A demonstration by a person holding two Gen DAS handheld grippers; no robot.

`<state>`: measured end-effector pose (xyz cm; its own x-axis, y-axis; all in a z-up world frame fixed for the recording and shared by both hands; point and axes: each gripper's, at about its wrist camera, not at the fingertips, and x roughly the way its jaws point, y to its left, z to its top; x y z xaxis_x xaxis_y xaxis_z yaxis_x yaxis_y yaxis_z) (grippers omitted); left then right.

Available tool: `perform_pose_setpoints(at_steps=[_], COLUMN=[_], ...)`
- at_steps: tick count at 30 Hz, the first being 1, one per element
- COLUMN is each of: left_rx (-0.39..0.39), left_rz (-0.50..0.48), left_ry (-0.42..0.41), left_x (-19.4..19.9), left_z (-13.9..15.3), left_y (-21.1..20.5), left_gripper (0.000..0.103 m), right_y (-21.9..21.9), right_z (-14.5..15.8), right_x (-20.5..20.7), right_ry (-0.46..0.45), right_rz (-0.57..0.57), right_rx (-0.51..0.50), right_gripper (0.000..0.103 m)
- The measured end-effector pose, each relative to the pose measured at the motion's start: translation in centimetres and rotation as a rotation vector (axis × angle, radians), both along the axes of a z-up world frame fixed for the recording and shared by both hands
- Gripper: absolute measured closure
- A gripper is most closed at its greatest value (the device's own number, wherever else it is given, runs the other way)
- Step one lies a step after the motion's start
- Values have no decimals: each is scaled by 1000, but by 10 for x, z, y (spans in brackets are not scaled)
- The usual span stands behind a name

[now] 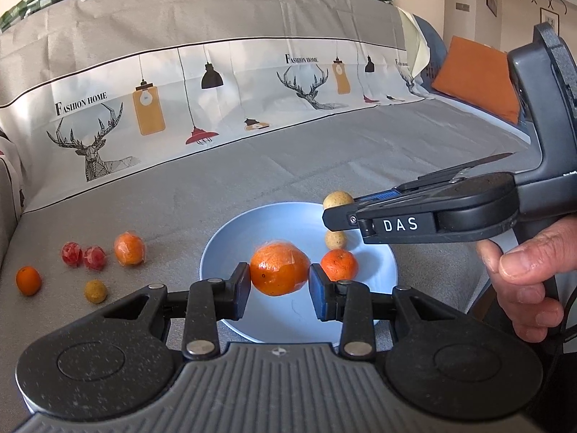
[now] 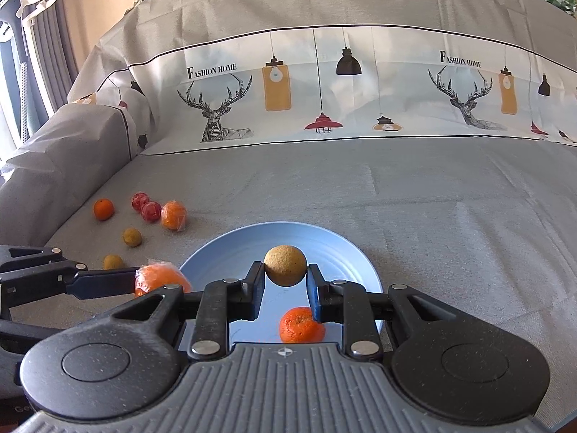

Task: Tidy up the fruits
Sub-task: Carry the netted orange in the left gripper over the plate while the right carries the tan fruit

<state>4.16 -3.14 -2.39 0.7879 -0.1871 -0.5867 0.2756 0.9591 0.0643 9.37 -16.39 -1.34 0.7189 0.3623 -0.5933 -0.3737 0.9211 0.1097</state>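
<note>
plate (image 2: 346, 249): on sofa seat (image 2: 432, 187) | loose fruits (image 2: 151, 213): left of plate | mandarin (image 2: 302, 324): in plate

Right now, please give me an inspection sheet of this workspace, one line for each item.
Surface: grey sofa cover.
Job's things: blue plate holds a bare orange; five more fruits lie left of it.
Clutter: nothing seen.
Grippers: left gripper shut on wrapped orange; right gripper shut on tan fruit, both over the plate.
Cables: dark cable beside the hand.
Surroundings: printed deer cloth, orange cushion.
</note>
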Motion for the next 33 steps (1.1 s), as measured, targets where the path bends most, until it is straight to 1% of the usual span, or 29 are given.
perform_pose_setpoints(at_steps=[33], left_rx=[-3], left_rz=[1], left_ry=[6], left_x=[0], left_z=[-1], left_y=[-3], left_gripper=[64], right_y=[5], right_z=[-2], right_x=[-1], right_ry=[4], right_rz=[18], right_rx=[-14], right_gripper=[77])
